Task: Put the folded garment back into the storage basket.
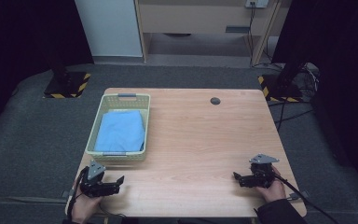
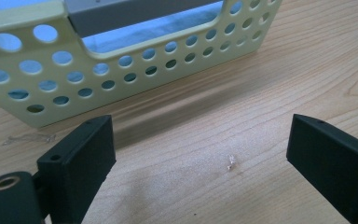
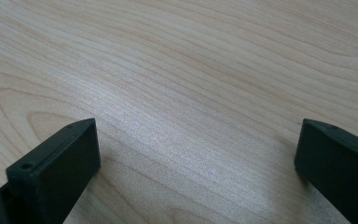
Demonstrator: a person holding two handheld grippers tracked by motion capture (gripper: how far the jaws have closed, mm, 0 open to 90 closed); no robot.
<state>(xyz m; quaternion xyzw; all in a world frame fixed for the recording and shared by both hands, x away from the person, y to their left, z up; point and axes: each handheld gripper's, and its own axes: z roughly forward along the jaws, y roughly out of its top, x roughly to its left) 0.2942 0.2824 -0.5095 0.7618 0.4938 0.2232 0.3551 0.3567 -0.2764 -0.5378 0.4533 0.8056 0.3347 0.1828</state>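
High view: two hand-held grippers rest low at the near edge of a wooden table [image 1: 191, 140], a basket on its left part.

The pale yellow perforated basket [image 1: 119, 128] holds a folded blue cloth [image 1: 121, 130]. The left gripper [image 1: 116, 183] sits just in front of the basket's near wall, jaws spread wide with nothing between them; its own view shows that wall [image 2: 121, 70] close ahead. The right gripper [image 1: 237, 177] lies well apart from the basket, to its right, jaws also wide over bare wood [image 3: 191, 93].
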